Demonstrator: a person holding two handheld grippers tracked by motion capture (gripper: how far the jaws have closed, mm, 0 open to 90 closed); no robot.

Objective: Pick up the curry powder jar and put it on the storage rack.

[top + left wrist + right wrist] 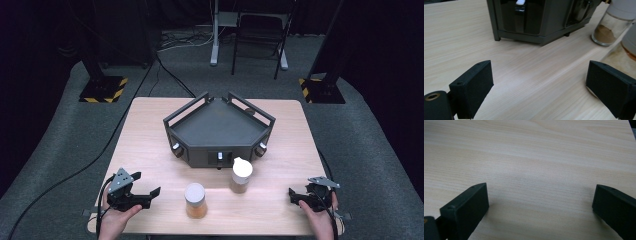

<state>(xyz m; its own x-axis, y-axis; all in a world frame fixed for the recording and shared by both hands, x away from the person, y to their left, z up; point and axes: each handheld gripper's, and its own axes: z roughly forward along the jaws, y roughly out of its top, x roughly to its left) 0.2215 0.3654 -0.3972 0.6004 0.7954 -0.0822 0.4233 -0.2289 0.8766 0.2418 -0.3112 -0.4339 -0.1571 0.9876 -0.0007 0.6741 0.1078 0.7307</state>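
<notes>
A dark grey angular rack (218, 127) with knobs on its front stands mid-table. Just in front of it is a glass spice jar (241, 175) with a white cap and brown powder. A second jar (195, 200), white-lidded with orange contents, stands nearer the front edge. My left gripper (146, 184) sits open at the front left, pointing toward the jars. Its own view has the open left gripper (539, 85) over bare wood, with the rack (541, 17) and the spice jar (609, 27) beyond. At the front right, my right gripper (294, 196) is open; the right gripper (540, 205) holds nothing.
The wooden table (150, 130) stands on grey carpet. Black stands with yellow-striped bases (104, 89) flank it at the back, and a chair and desk legs (260, 35) sit farther off. Cables run across the floor at the left.
</notes>
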